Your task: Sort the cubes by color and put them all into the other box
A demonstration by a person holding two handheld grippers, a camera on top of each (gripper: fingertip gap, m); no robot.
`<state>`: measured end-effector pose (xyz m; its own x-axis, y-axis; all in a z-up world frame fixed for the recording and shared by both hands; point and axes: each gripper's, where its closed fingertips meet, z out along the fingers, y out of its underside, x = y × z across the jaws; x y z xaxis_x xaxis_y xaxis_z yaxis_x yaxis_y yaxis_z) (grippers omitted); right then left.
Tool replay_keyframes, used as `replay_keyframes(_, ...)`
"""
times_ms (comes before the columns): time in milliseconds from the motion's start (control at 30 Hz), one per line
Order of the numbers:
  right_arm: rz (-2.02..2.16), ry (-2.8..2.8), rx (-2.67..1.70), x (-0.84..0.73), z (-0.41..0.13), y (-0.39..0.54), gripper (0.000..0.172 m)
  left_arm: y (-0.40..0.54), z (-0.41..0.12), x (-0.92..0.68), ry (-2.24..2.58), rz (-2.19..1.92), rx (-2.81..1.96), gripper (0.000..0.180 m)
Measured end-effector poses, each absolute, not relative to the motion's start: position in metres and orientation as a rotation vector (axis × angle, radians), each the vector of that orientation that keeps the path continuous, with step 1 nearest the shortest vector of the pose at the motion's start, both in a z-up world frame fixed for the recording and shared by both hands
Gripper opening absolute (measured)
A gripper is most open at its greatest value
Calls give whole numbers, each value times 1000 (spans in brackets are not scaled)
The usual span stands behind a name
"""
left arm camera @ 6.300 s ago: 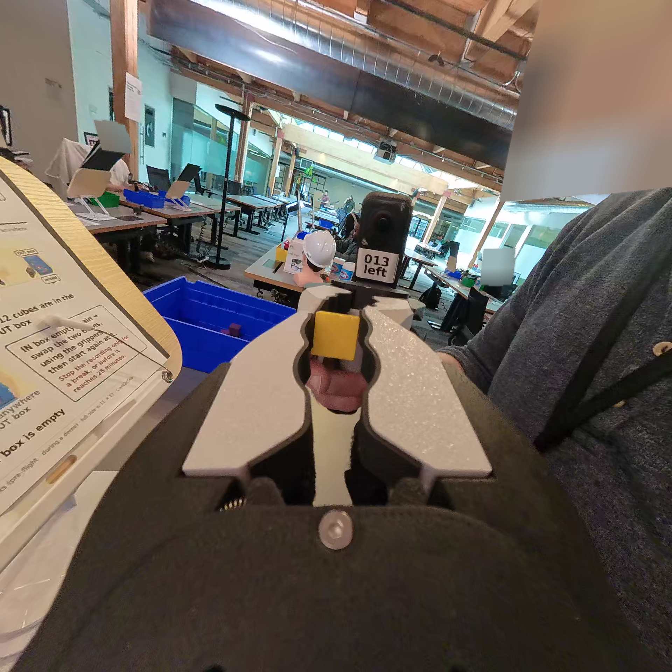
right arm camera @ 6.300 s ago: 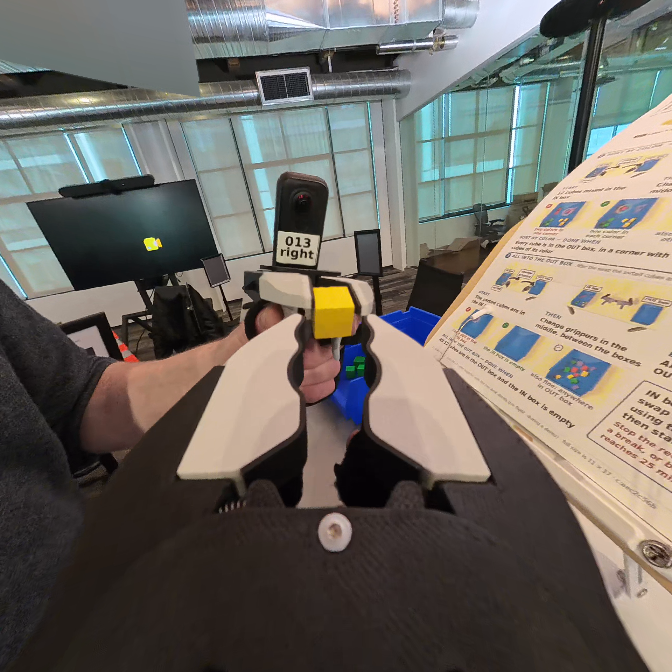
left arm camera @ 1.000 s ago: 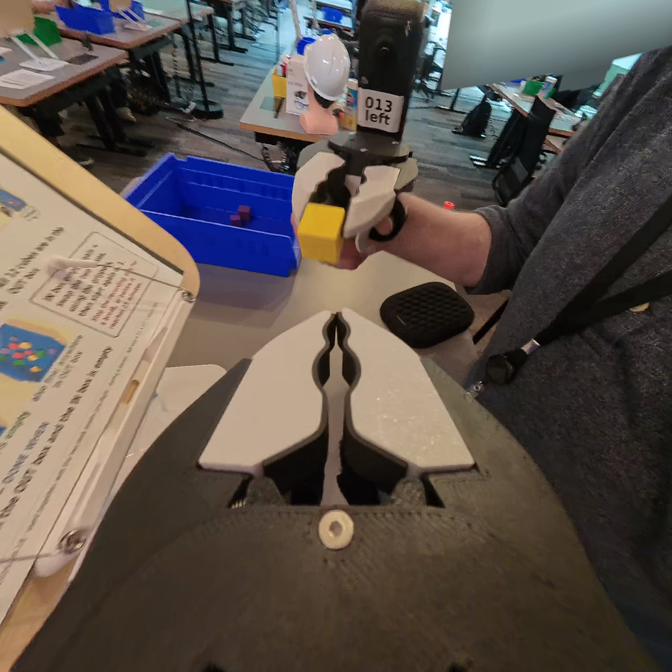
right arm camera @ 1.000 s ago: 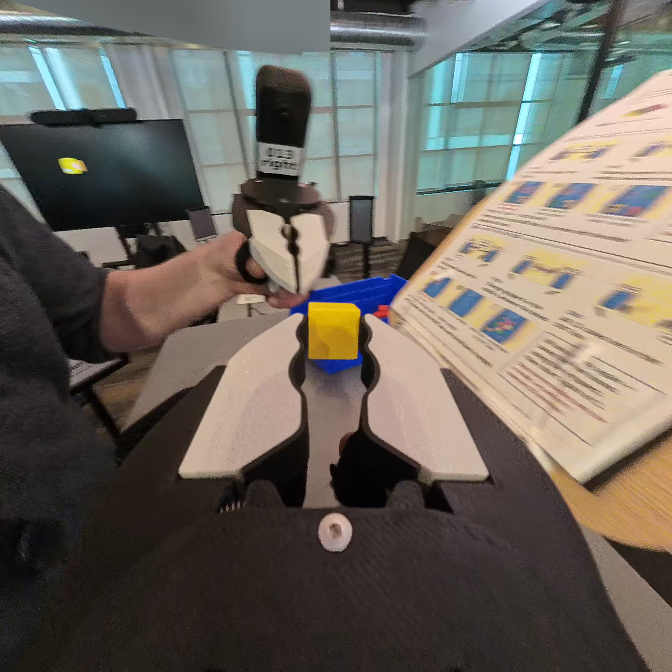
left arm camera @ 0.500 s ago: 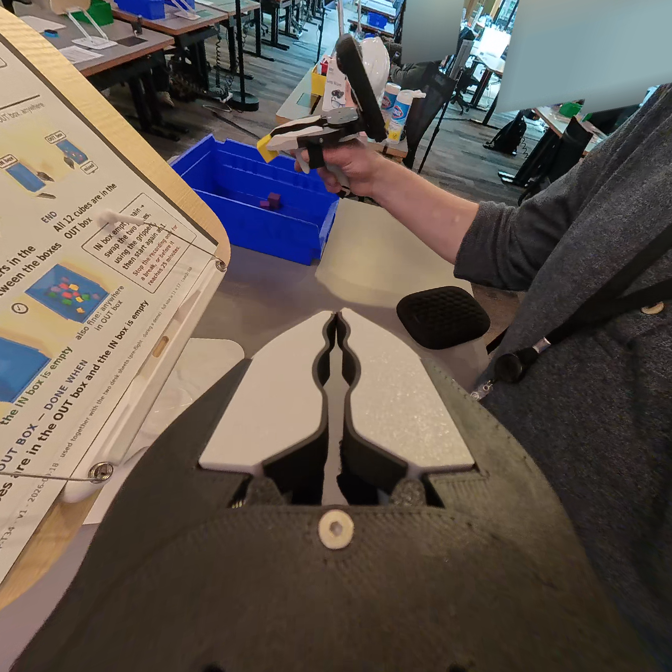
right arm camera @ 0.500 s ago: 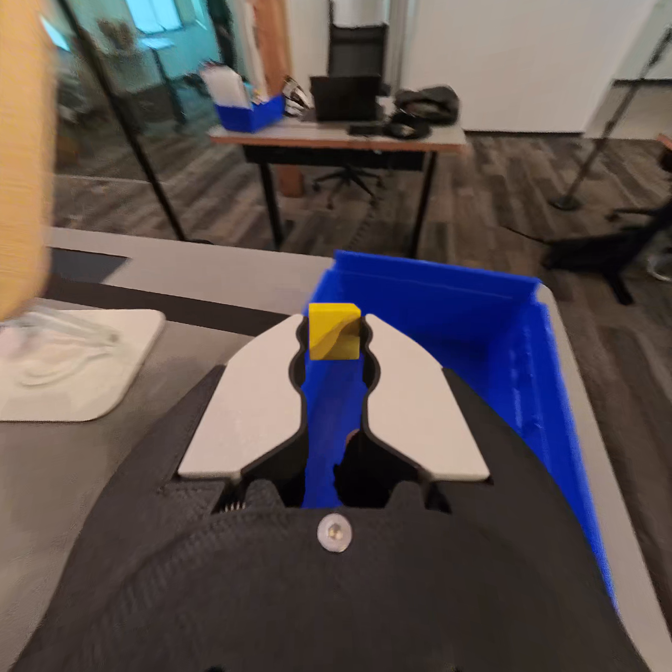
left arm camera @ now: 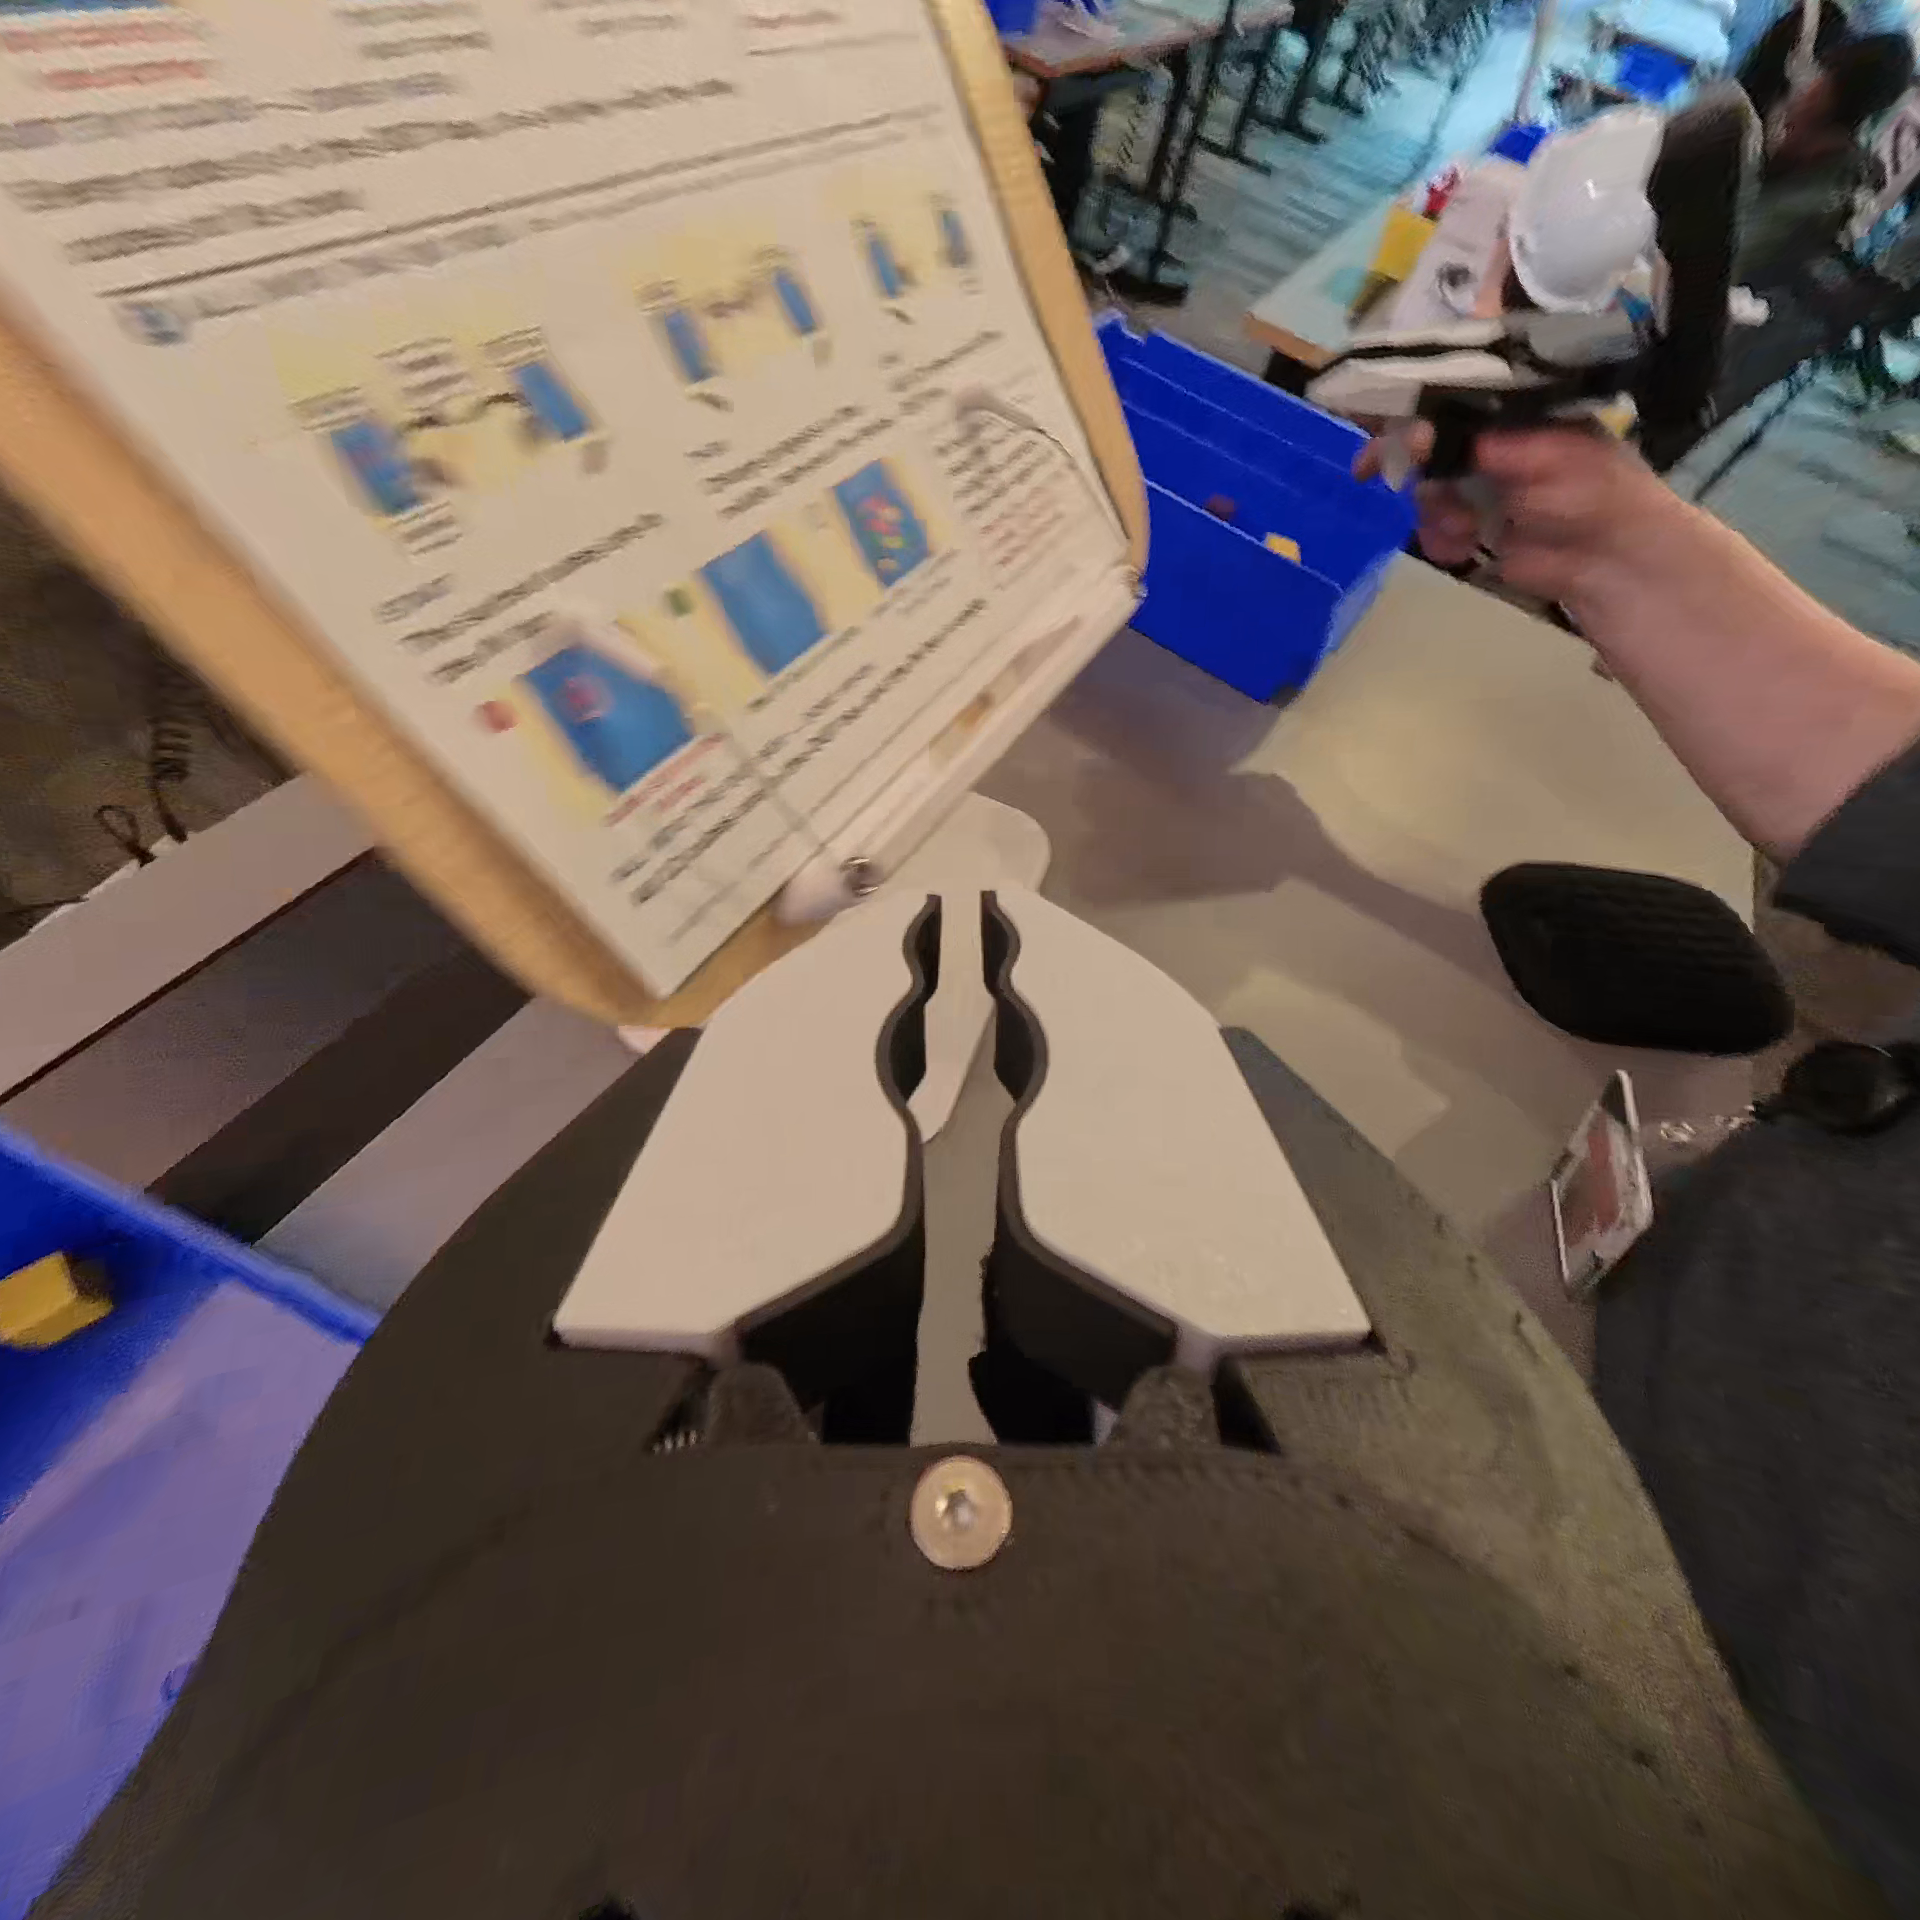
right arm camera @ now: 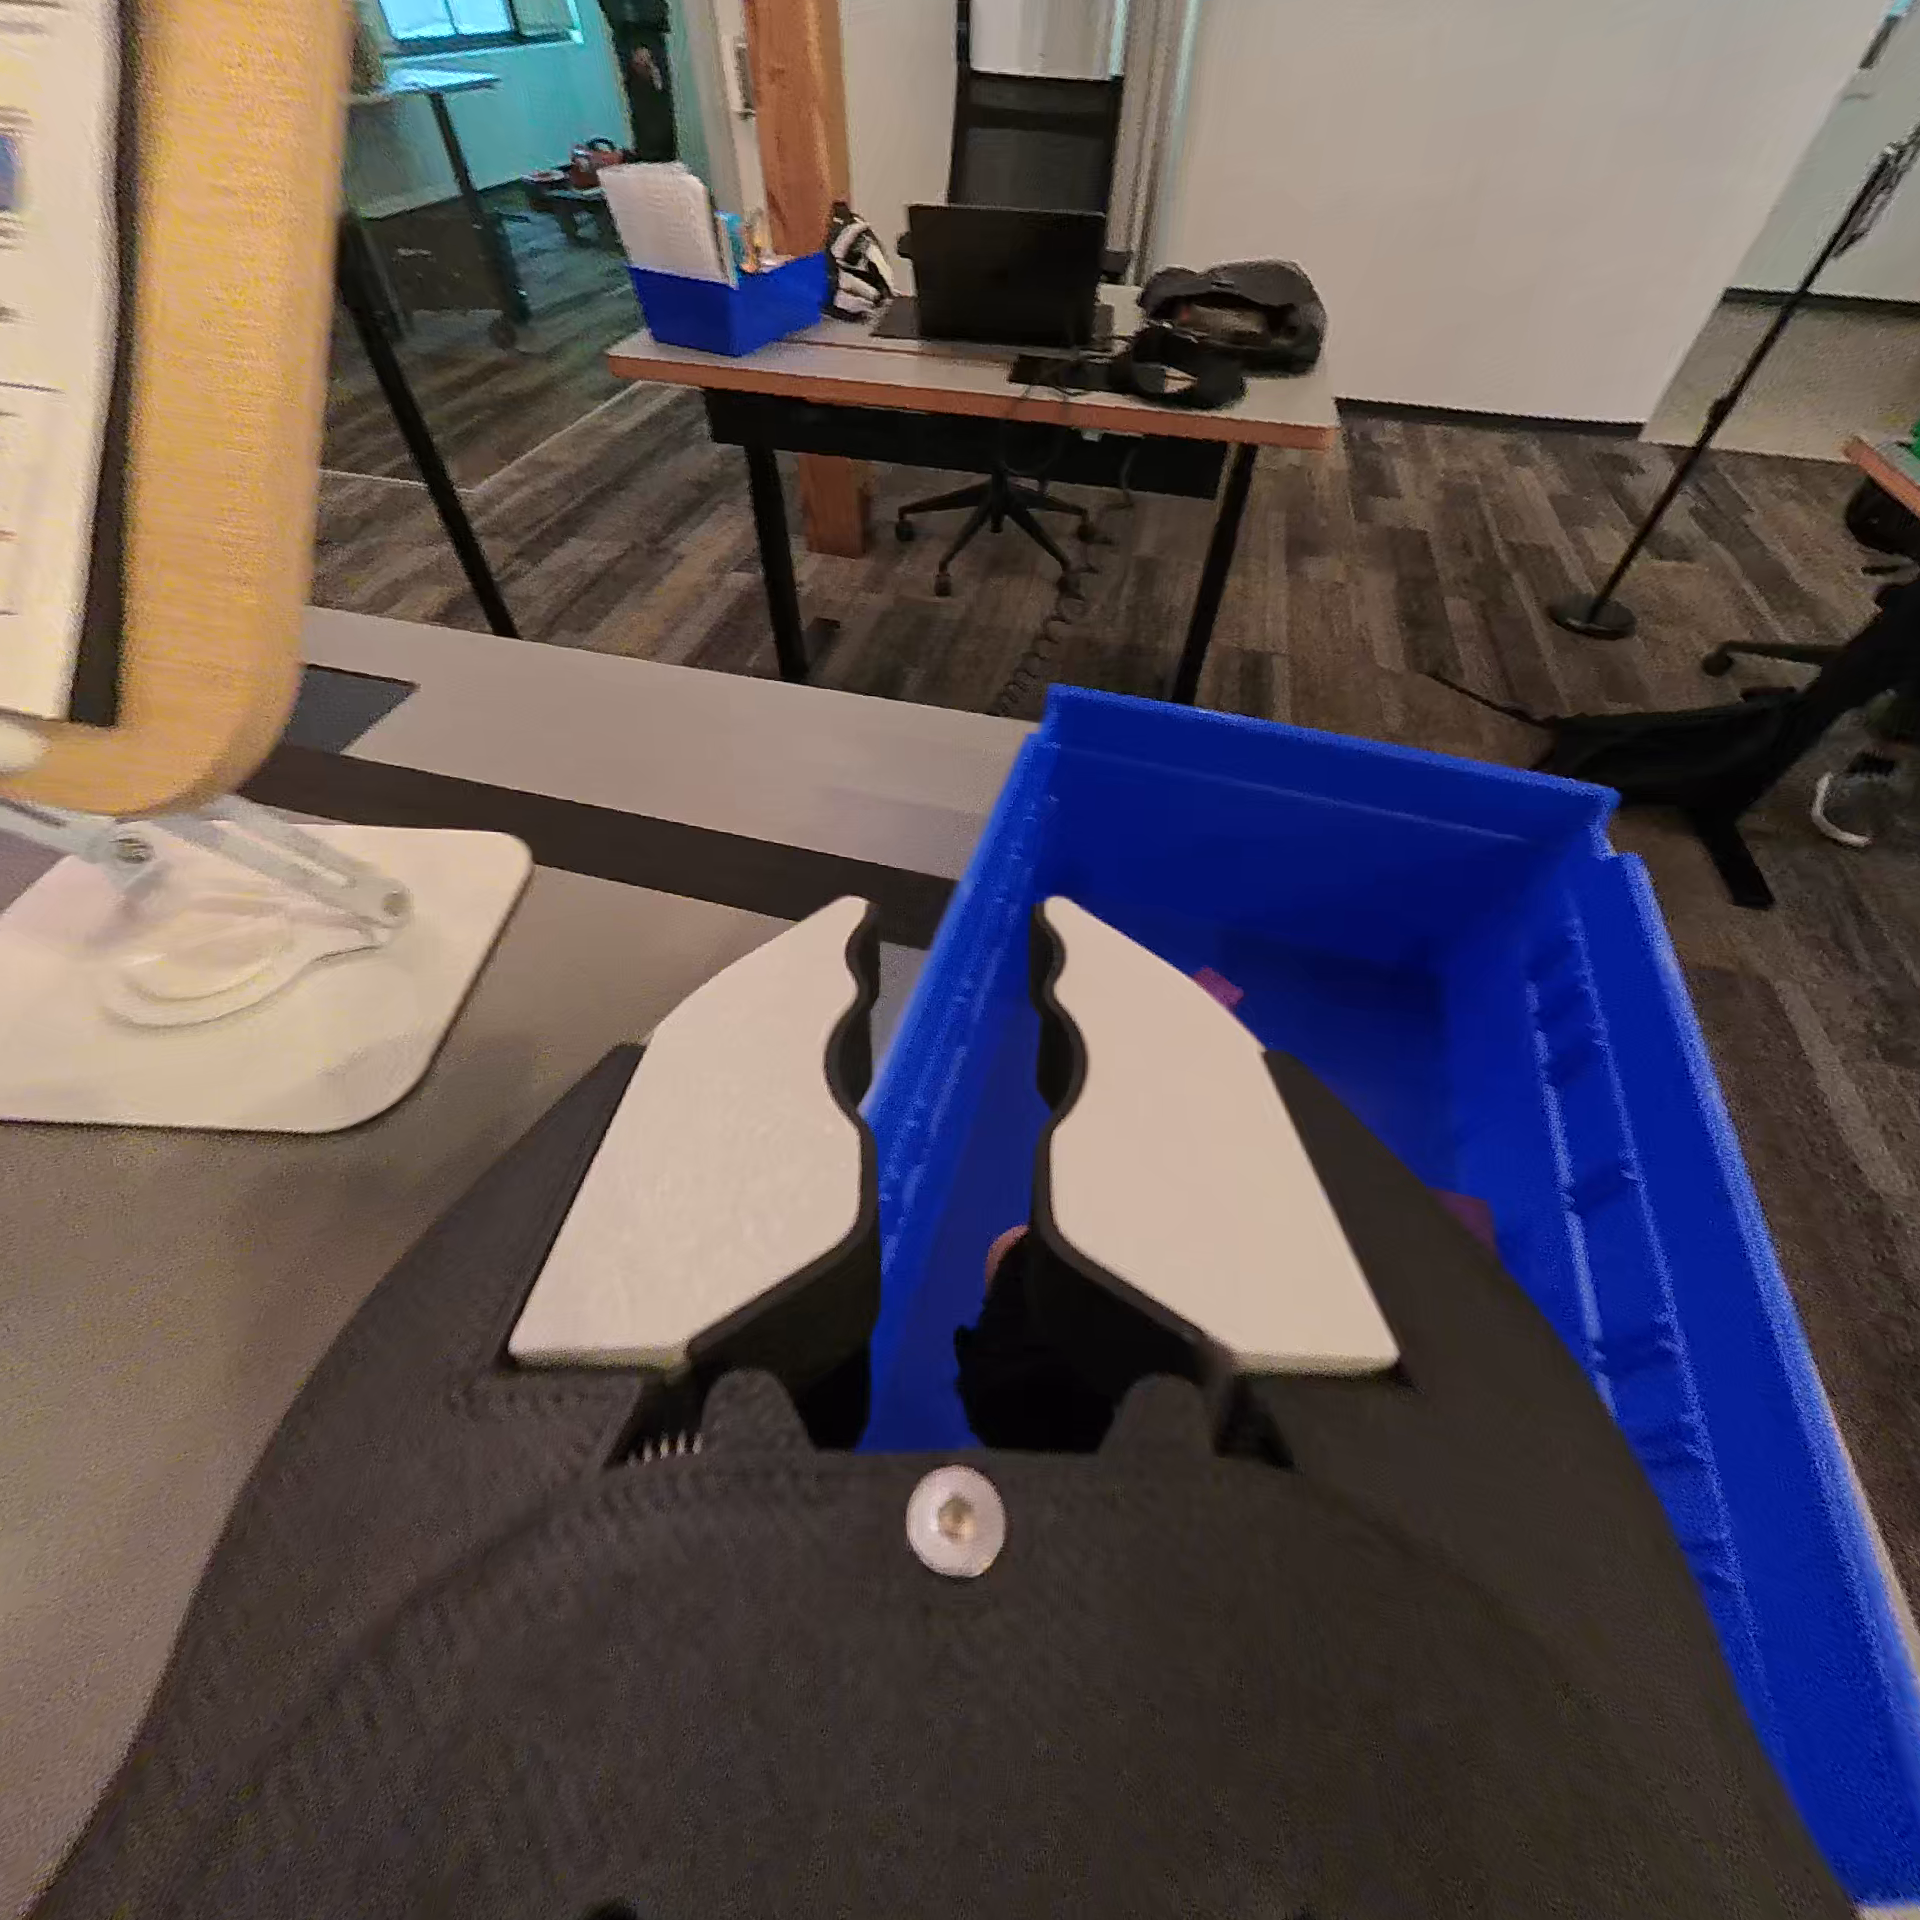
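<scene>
The right tool (right arm camera: 956, 914) hangs over the near left wall of a blue box (right arm camera: 1558, 1091), its two pale fingers (right arm camera: 727, 1143) spread apart with nothing between them but the box wall seen below. Inside that box a purple cube (right arm camera: 1218, 985) peeps out just past the right fingertip, and a second purple patch (right arm camera: 1470, 1216) shows at the edge of the tool's black body. In the left wrist view this same box (left arm camera: 1236, 582) stands at the far right of the tabletop (left arm camera: 1403, 790), with a yellow cube (left arm camera: 1284, 548) and a dark purple one (left arm camera: 1222, 508) lying in it, and the right tool seen from the side above its far rim, gripped by a hand (left arm camera: 1538, 509).

The left tool (left arm camera: 961, 899) is held low over the tabletop, fingers parted by only a narrow slit and pinching nothing. To its near left is the corner of another blue box (left arm camera: 156, 1455), with a yellow cube (left arm camera: 52, 1299) inside. An instruction board (left arm camera: 520, 416) on a white stand leans between the two boxes, and a black ribbed pad (left arm camera: 1631, 977) lies on the tabletop to the right.
</scene>
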<state>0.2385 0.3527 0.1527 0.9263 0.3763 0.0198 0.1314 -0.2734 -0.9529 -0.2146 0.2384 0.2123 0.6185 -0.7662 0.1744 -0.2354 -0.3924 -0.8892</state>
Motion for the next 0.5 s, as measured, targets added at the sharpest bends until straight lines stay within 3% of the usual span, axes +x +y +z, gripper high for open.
replay_keyframes(300,381,-490,-1783,178,174,327,24,281,146,-356,599,-413,-2137,31)
replay_keyframes(500,432,-540,-1802,148,173,328,24,312,120,-395,474,-508,-2129,33)
